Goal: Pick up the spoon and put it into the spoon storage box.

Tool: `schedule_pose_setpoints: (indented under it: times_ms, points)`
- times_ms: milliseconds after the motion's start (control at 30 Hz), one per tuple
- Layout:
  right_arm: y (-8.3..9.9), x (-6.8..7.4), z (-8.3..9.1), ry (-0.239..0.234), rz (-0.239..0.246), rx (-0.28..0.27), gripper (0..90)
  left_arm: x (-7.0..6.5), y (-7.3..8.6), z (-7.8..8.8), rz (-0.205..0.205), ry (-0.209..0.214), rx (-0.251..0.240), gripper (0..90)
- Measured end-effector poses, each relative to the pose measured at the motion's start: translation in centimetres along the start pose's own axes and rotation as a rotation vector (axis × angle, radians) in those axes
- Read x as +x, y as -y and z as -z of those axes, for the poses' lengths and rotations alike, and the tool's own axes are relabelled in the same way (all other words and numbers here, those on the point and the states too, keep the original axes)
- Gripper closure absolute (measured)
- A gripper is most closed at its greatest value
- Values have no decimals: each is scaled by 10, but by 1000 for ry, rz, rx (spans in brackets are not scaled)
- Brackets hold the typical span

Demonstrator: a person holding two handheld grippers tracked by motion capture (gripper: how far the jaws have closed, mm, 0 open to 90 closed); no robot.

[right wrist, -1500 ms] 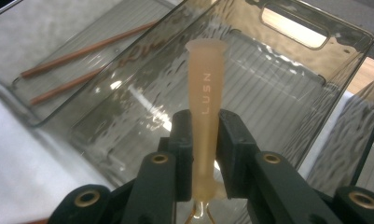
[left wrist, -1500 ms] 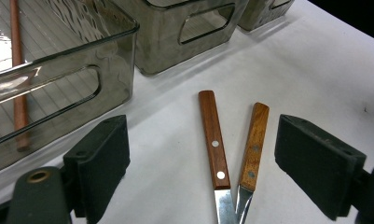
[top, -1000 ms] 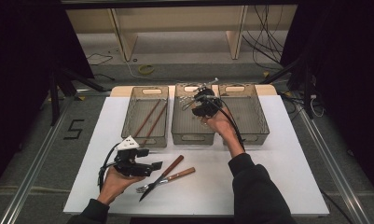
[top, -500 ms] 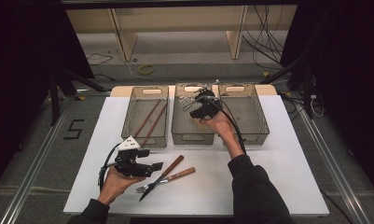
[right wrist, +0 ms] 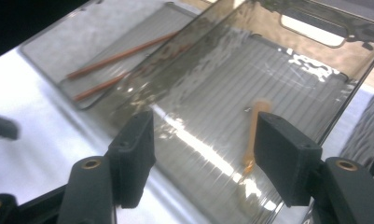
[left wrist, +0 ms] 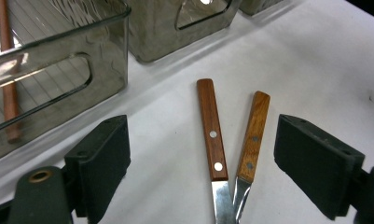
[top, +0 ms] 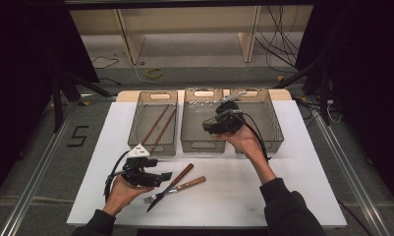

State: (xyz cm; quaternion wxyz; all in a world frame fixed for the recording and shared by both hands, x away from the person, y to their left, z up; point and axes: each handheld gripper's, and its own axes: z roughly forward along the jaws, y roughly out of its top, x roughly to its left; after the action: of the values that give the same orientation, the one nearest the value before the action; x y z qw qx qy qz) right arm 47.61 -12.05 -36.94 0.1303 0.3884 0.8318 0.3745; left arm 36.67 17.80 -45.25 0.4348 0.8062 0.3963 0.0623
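Sorting is in progress: your right gripper (right wrist: 201, 158), fingers just spreading and empty, hangs over the middle bin (top: 203, 145), a wooden-handled utensil (right wrist: 252, 135) lying inside. Your left gripper (left wrist: 201, 168), fingers spread, should next close on the knife (left wrist: 212, 135) beside the fork (left wrist: 252, 137) on the surface (top: 293, 167).

My table (top: 293, 182) has a white top. Three clear ribbed bins stand side by side along its far edge: the left bin (top: 135, 129), the middle bin (top: 188, 129) and the right bin (top: 275, 129). Nearer me, a wooden-handled knife (top: 171, 185) and a wooden-handled fork (top: 177, 189) lie crossed on the bare white.
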Motion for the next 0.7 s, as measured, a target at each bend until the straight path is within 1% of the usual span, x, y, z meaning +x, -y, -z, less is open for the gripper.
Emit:
schedule_pose_setpoints:
  times_ms: [33, 167, 233, 267, 333, 400, 433, 500, 567, 700]
  points:
    - [2, 2, 4, -8, 3, -5, 382, 0, 0, 0, -4, -1, 7, 179]
    - [13, 12, 17, -31, 28, -24, 357, 0, -1, -1, 3, -3, 36, 184]
    - [20, 16, 22, -40, 35, -30, 353, 0, -2, -2, 6, -3, 42, 189]
    - [23, 18, 25, -52, 36, -34, 353, 0, -3, -1, 8, -1, 48, 190]
    - [30, 21, 30, -66, 49, -46, 348, 0, -3, -2, 7, -2, 53, 191]
    - [37, 23, 34, -86, 49, -49, 343, 0, -4, -2, 5, -1, 57, 191]
    - [41, 24, 35, -88, 48, -51, 341, 0, -4, -2, 5, -1, 59, 191]
    - [49, 25, 39, -104, 38, -57, 338, -1, -4, -2, 7, -1, 60, 191]
    - [57, 26, 43, -113, 31, -64, 338, 0, -5, -2, 8, -3, 58, 191]
    - [70, 27, 48, -127, 17, -70, 335, -1, -5, -4, 4, -2, 72, 192]
